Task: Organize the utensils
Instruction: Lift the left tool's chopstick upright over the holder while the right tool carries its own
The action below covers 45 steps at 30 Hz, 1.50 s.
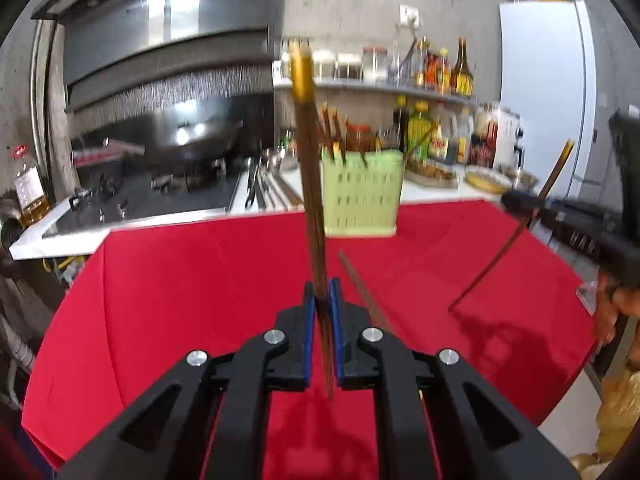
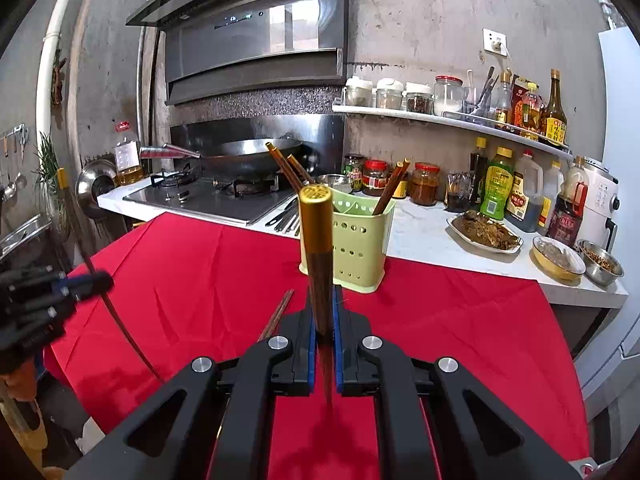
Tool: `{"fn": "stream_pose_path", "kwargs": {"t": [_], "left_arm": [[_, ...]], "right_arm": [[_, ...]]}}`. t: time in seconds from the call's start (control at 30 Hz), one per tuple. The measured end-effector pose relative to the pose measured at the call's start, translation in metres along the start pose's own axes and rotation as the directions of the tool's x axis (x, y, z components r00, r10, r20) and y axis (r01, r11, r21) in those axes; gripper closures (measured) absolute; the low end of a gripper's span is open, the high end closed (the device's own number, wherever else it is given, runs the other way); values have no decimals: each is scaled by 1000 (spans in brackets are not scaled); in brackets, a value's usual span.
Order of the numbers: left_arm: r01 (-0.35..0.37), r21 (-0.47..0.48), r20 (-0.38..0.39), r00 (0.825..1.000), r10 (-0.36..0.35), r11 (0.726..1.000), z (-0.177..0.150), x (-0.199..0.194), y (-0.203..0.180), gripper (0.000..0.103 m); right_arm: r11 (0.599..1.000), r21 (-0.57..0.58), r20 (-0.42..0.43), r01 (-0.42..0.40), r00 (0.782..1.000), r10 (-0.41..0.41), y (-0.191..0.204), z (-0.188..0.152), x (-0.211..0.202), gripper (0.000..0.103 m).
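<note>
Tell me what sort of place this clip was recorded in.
Most likely a home kitchen: a wok sits on a gas stove under a range hood, with sauce bottles along the counter.

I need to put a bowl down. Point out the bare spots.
Free: the red tablecloth right of the green perforated utensil holder, and its left stretch toward the black stove. Crowded: the white counter with sauce bottles and food dishes. One loose brown chopstick lies mid-cloth.
</note>
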<state>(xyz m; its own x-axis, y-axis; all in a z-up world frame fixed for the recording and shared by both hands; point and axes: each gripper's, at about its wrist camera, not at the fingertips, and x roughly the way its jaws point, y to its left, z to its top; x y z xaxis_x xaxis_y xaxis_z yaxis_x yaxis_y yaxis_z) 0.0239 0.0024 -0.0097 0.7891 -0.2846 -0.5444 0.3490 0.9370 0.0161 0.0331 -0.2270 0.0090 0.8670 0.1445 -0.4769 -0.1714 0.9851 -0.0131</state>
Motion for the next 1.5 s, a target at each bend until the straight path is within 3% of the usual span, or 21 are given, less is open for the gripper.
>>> {"fn": "stream_pose_path", "kwargs": {"t": [0.2,0.4,0.6,0.8,0.97,1.1,1.3,1.5], "left_arm": [[9,19,-46,999,-8,1000,-12,-17,-3,96],[29,8,56,998,-29,1000,-5,-20,-9,97],[73,-7,79,994,-72,997,26,11,-17,97],[117,0,104,988,-117,993,69,33,-23,97],[151,33,180,971,-154,988,126,45,-29,97],[141,61,182,972,-150,988,170,63,-32,97],[132,57,159,977,-139,990,200,109,-29,97],[164,28,137,977,-166,986,213,143,-24,97]], "right_arm": [[1000,-31,-56,-2,998,1,5,-17,-15,96],[1000,5,-46,-7,999,7,-2,-20,-20,96],[1000,15,-44,-3,999,3,-7,-8,-10,96],[999,34,-27,-3,1000,3,-21,23,13,96],[1000,14,39,1,999,-1,-24,73,29,96],[1000,-8,86,17,996,-16,-27,116,42,96],[999,-5,114,36,993,-35,-36,147,66,96],[999,3,96,48,994,-48,-42,157,95,96]]}}
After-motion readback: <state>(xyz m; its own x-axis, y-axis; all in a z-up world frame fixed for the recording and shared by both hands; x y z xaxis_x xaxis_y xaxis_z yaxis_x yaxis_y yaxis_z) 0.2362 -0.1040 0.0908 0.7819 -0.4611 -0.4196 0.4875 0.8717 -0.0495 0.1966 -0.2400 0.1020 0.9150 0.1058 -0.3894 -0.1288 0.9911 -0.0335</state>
